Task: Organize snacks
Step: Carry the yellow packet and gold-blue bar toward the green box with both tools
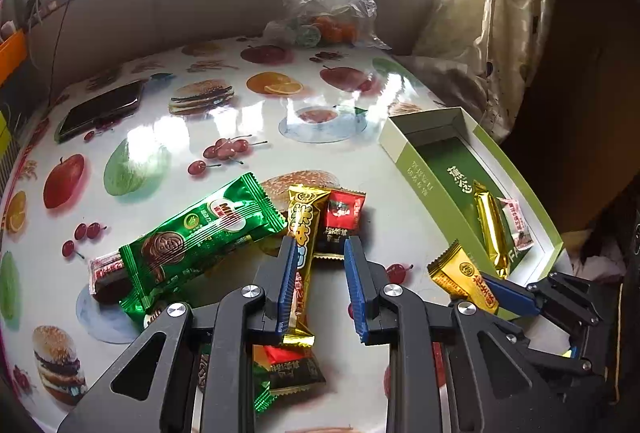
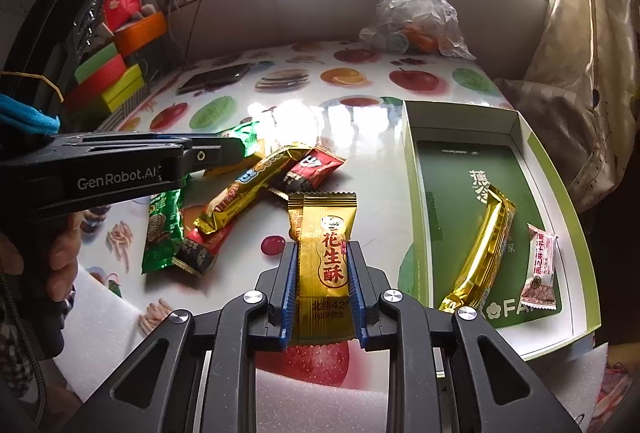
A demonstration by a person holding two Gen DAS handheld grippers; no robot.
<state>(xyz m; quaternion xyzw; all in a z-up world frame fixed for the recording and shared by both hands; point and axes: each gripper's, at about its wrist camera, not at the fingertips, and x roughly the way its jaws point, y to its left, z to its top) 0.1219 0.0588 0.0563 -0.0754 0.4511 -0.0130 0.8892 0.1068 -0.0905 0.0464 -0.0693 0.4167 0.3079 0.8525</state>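
Peanut crisp packet between right claw pads

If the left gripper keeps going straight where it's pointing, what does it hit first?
Probably the long gold bar lying between its fingers, with the red packet just beyond; depth is uncertain.

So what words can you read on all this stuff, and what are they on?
"GenRobot.AI": side of the left gripper.
"花生酥": gold packet held in the right gripper's jaws.
"北纬42°": lower on the same packet.
"FA": floor of the green box; the rest is hidden.
Too blurred or small to read: the other wrappers on the table and the white characters inside the box.
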